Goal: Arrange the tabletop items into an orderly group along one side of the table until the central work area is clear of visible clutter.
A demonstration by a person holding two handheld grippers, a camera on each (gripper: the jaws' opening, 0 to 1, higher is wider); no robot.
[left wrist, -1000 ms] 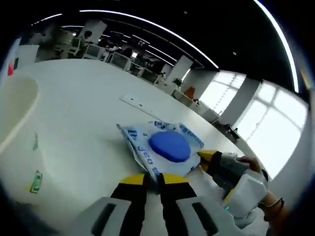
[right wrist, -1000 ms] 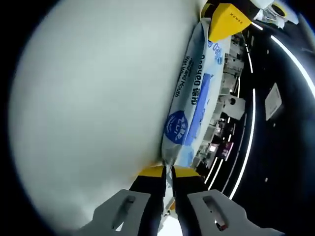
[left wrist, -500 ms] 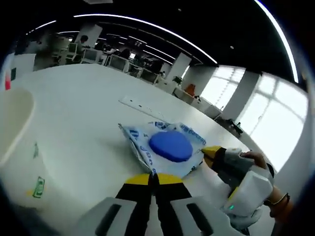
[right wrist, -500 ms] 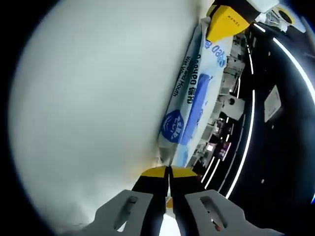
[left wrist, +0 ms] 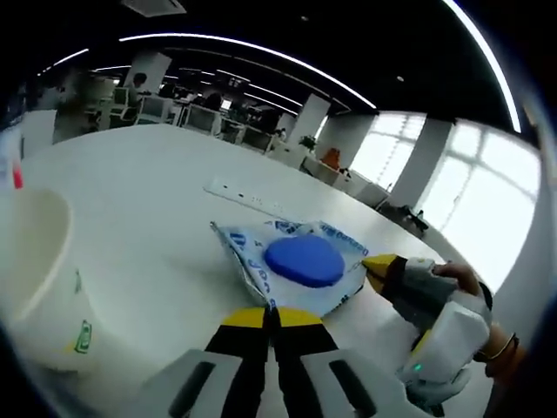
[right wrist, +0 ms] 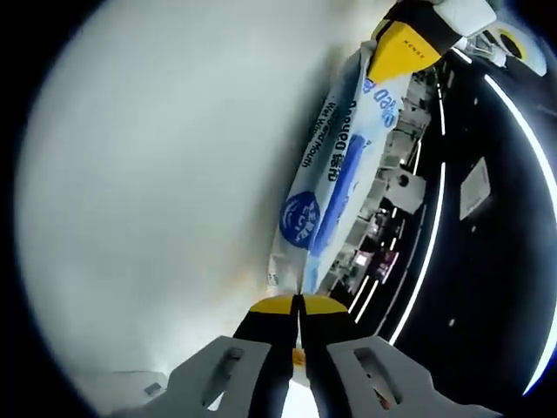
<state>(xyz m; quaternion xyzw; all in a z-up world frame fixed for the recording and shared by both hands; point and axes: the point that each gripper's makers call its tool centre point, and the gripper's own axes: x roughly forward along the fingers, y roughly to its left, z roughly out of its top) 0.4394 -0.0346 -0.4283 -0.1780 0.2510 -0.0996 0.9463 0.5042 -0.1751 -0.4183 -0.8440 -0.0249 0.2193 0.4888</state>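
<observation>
In the left gripper view, the left claw [left wrist: 271, 312] has its yellow-tipped jaws together, clamped on the near edge of the wipes pack [left wrist: 291, 264]. The pack is a soft white and blue packet with a round blue lid [left wrist: 304, 260] on its upper face. It lies across the middle of the white tabletop [left wrist: 148, 187], with its near edge between the jaws. At the pack's right end, the right claw [left wrist: 376, 266] enters from the right, its yellow tip touching the pack's edge; whether it grips there cannot be told from this view. A hand [left wrist: 455, 277] holds that gripper's grey and white body. A white cup [left wrist: 39, 261] stands on the tabletop at the left, well apart from the pack. A white power strip [left wrist: 245, 194] lies on the tabletop beyond the pack. In the right gripper view, the right claw [right wrist: 295, 305] has its jaws together, pinched on the end seam of the pack [right wrist: 326, 187], which extends away from the jaws along the tabletop [right wrist: 165, 174]. The left claw [right wrist: 402, 45] shows at the pack's far end, its yellow tip against the packet. Blue print and a round blue logo show on the pack's side.
</observation>
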